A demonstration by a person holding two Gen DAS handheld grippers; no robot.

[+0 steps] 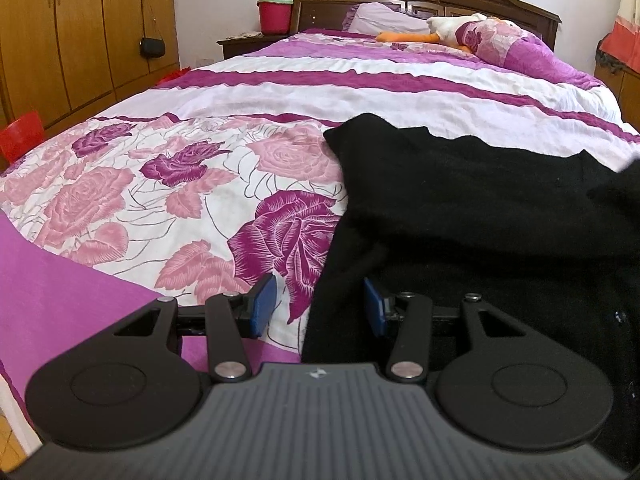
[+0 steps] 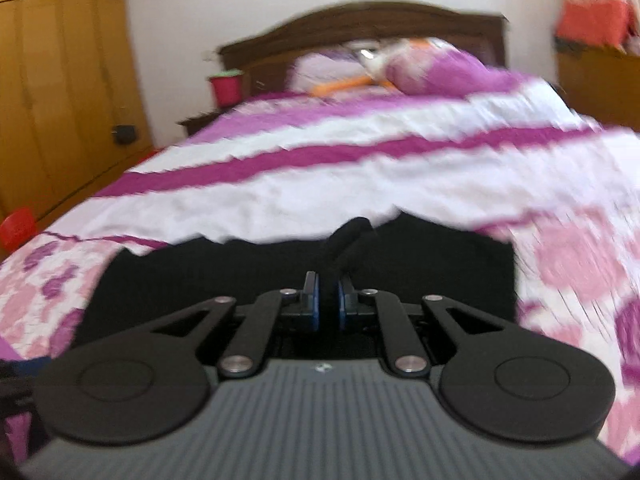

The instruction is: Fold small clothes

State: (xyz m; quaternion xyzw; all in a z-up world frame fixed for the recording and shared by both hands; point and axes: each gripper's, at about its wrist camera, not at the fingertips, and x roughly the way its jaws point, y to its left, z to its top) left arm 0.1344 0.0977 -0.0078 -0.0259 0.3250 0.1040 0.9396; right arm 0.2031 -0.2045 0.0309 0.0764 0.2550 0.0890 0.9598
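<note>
Black top (image 1: 460, 208) spread on the bed (image 1: 168, 184), right gripper (image 2: 328, 300) pinching a bit of it

Left gripper (image 1: 318, 308) sits wide open with nothing in it, hovering right at the top's left edge, one blue pad (image 1: 264, 306) over the rose quilt and the other over the black fabric. Right one is clamped on a bunched fold of the top. Right view is blurry.
</note>
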